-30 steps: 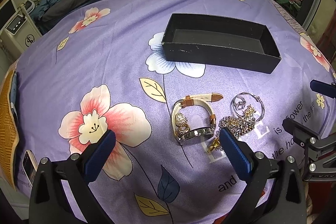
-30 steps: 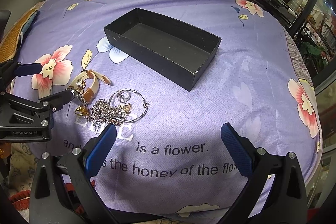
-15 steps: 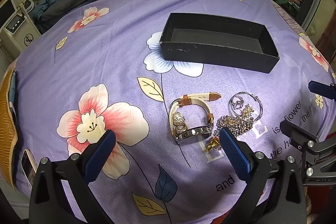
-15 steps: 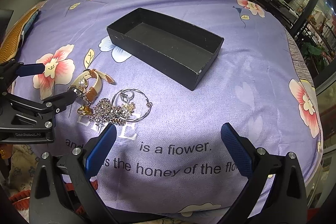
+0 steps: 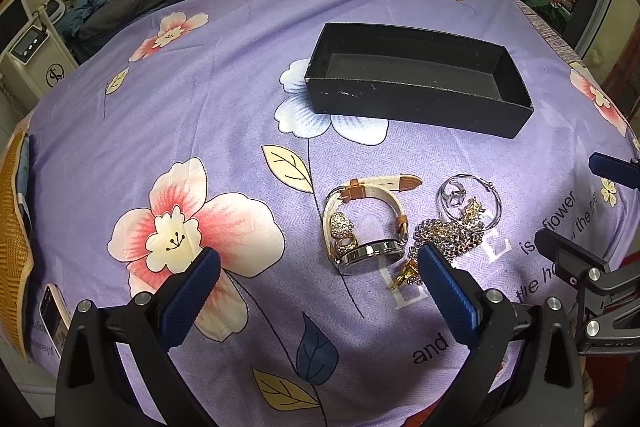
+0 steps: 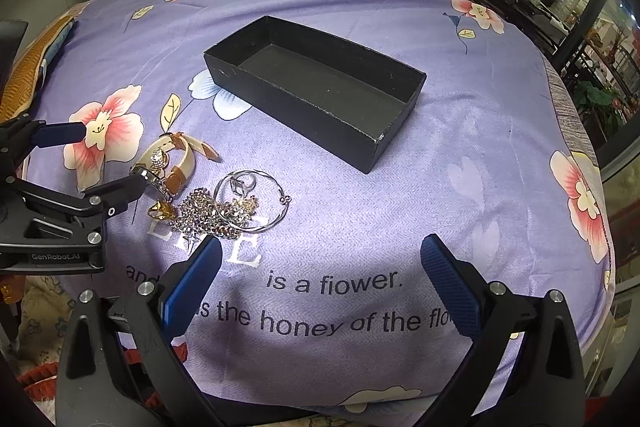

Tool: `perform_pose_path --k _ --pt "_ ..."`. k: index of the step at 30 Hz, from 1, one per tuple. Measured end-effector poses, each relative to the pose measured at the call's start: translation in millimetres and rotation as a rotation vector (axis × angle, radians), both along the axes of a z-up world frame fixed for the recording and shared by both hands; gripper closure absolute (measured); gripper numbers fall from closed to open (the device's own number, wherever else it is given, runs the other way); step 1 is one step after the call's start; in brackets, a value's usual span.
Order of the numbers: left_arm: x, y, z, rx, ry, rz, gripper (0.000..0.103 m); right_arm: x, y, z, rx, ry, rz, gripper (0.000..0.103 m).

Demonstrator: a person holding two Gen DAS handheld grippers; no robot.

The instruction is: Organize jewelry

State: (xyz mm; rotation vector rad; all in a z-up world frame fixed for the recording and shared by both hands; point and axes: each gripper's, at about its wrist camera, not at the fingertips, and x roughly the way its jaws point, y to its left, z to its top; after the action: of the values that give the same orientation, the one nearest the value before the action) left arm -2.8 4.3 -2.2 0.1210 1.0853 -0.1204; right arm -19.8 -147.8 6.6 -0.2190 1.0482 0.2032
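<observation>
Purple floral cloth [image 6: 460, 163] covers the surface, printed near the front edge with "is a flower." and "the honey of the flo…". Nearest, the right claw [image 6: 320, 281] stands wide with nothing between its blue pads, just short of the jewelry; the left claw [image 5: 318, 285], equally wide and empty, has "GenRobot.AI" on its body. Beyond lie a gold ring [image 6: 160, 209], chain pile [image 6: 208, 213], silver bangle [image 6: 250, 199] and cream-strapped watch [image 5: 362, 223], clustered and touching. Farther back sits the black box [image 6: 320, 95]
</observation>
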Motion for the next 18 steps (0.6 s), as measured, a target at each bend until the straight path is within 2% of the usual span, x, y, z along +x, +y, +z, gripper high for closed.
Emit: perform_pose_path --k 18 --pt "0.5 -1.0 -3.9 0.004 0.008 -0.003 0.006 0.2 1.8 -2.8 -0.001 0.009 0.005 0.005"
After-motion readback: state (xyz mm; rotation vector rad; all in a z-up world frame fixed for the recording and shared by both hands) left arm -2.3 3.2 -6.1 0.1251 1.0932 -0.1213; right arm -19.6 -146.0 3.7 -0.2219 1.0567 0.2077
